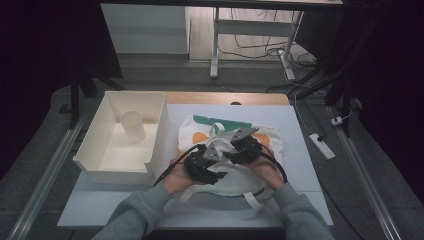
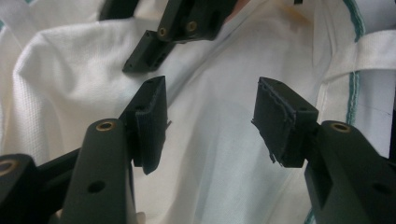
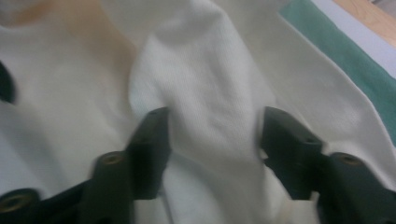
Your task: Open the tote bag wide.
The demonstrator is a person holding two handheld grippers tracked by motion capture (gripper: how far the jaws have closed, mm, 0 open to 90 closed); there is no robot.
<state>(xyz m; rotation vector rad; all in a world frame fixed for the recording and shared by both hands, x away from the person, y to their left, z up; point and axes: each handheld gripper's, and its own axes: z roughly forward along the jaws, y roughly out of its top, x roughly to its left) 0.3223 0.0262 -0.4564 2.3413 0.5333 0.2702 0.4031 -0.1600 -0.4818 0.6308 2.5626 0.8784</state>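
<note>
A white cloth bag [image 1: 197,129] with green and orange print lies crumpled in the middle of the table. Both hands hold their grippers close together over it. My left gripper [image 1: 205,162] [image 2: 210,116] hovers just above plain white cloth [image 2: 70,84], its jaws wide apart with nothing pinched. A jaw of the right gripper [image 2: 177,32] shows just beyond it. My right gripper [image 1: 245,147] [image 3: 212,140] is pushed down into the bag, and a raised fold of cloth [image 3: 201,70] stands between its parted jaws, brushing both pads.
A white open box [image 1: 97,150] stands at the left with a pale cup [image 1: 133,126] upright inside. A white mat [image 1: 300,150] covers the wooden table. The bag's strap [image 1: 252,200] trails toward the near edge. A power strip [image 1: 321,146] lies on the floor at the right.
</note>
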